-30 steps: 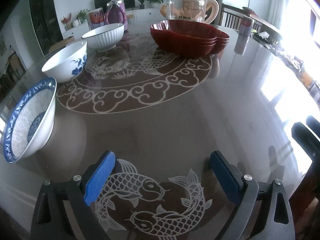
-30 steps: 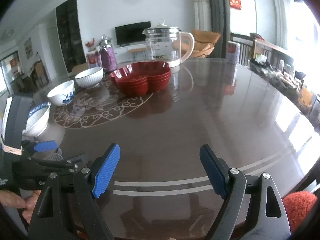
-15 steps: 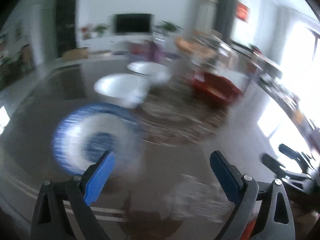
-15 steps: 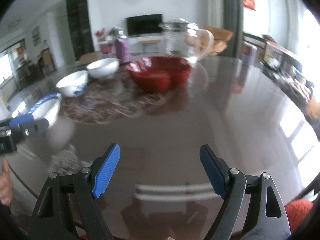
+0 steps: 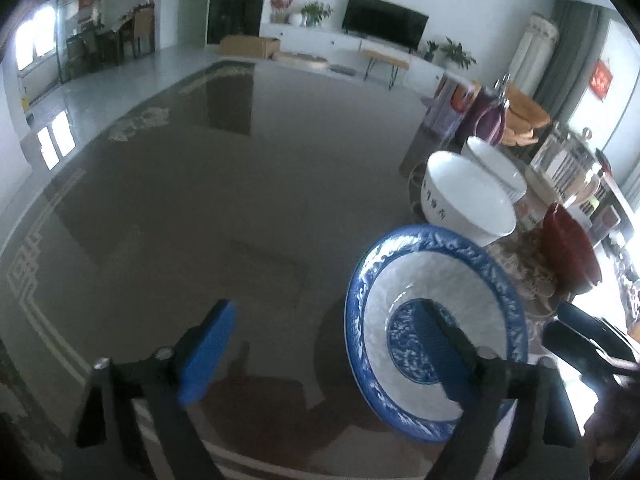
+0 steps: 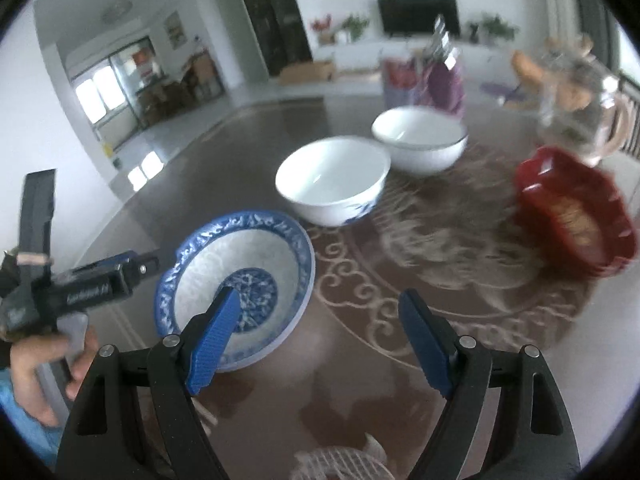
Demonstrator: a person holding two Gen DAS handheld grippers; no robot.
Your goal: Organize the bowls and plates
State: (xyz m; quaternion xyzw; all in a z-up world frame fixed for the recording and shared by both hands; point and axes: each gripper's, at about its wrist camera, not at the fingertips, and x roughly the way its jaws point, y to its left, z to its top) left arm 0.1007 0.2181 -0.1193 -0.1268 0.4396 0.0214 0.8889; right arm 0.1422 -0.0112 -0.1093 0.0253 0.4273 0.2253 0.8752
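Two grippers hover over the dark table [image 5: 168,208]. The left gripper [image 5: 324,344] is closing, one pad over the blue-rimmed bowl [image 5: 436,328], gripping nothing. The right gripper [image 6: 320,336] gapes empty near that bowl.

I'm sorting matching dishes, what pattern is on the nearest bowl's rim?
The wide white bowl has a blue floral band around its rim, clearest in the right wrist view.
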